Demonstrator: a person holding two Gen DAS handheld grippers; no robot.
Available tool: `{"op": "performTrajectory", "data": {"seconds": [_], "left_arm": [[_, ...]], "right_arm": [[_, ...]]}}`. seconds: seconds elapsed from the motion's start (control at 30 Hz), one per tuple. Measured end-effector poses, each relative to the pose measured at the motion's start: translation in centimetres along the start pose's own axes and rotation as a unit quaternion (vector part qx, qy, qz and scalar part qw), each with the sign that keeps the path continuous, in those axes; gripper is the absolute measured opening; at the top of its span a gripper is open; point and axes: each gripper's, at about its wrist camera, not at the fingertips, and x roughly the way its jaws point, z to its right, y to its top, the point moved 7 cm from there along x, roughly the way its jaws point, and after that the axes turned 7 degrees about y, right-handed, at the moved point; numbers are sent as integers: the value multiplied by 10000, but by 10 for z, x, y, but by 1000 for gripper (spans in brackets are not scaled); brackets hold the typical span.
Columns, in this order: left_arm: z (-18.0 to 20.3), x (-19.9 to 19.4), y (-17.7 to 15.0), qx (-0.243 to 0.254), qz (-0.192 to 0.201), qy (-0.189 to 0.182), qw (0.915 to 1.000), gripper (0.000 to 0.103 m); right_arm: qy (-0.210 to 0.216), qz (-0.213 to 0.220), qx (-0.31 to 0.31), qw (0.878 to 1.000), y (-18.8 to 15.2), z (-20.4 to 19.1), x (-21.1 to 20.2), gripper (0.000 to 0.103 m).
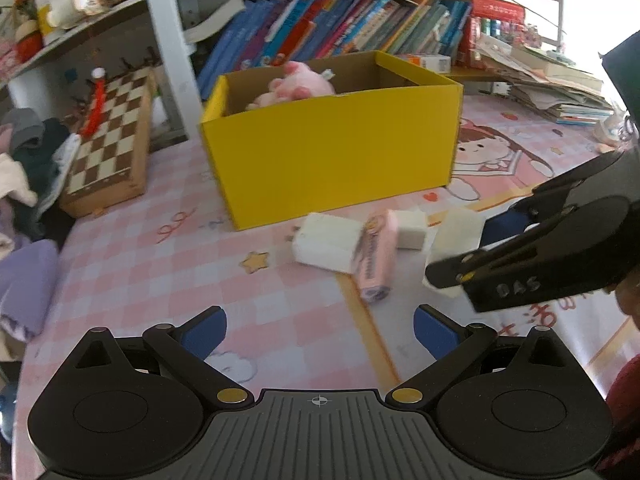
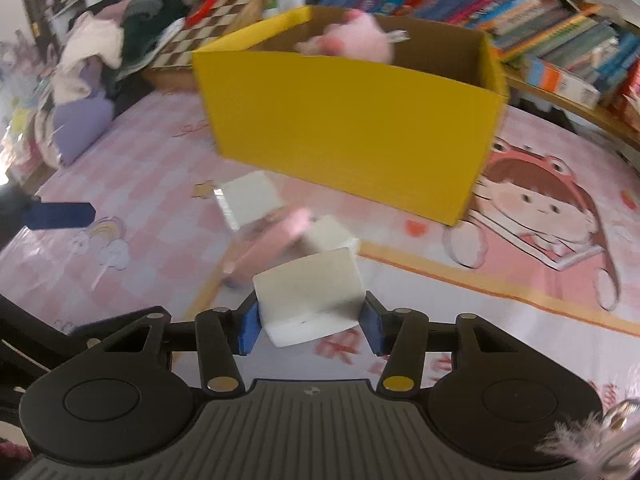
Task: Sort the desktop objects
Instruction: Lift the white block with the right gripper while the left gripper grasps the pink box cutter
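Right gripper (image 2: 311,322) is down at the desk w/ a white block (image 2: 310,300) sitting between its blue pads (image 2: 249,330); left pad looks pressed to the block's side, right pad right at the other edge w/ maybe a sliver of gap, so it reads as a pinch on the block, tho blur makes the right contact hard to call. From the left wrist view that same gripper (image 1: 472,248) comes in from the right edge, fingers around the white block (image 1: 452,236).

Left gripper (image 1: 320,330) hangs over the pink checked desk mat (image 1: 140,264), jaws spread wide, nothing between them.

Just ahead of it, a cluster: a bigger white box (image 1: 326,242), a pink rectangular case (image 1: 376,256) leaning against its right side, and a small white cube (image 1: 412,230) just behind the case. All near the front of the yellow box (image 1: 332,148), not touching it as far as I can tell. In the right wrist view the pink case (image 2: 268,240) is smeared by blur, lying between the bigger white box (image 2: 250,198) and the small cube (image 2: 332,234).

Inside the yellow box (image 2: 352,128) there's a pink plush toy (image 1: 296,86) poking above the rim, toward the back left.

Off to the left a chessboard (image 1: 108,144) w/ a red stick-shaped thing (image 1: 94,104) lying on it, clothes pile (image 2: 100,48) at the desk's edge. Row of books (image 1: 340,24) on the shelf behind the box
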Motion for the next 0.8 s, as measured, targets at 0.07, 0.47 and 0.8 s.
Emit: {"op": "performTrajectory", "data": {"seconds": [0.07,0.47,0.8], "left_arm": [[7,6,4,21,11,-47,10000,99],[48,51,19,335,-181,-437,9983,42],[43,65,24,154,-238,-304,9991,23]], "right_arm": [[-97,-70,115,9999,-5,11,-2,48],[-349,-6,85,9994,-15,45,-22,49],[-139,-104,-65,9998,-14,44,-17,49]]}}
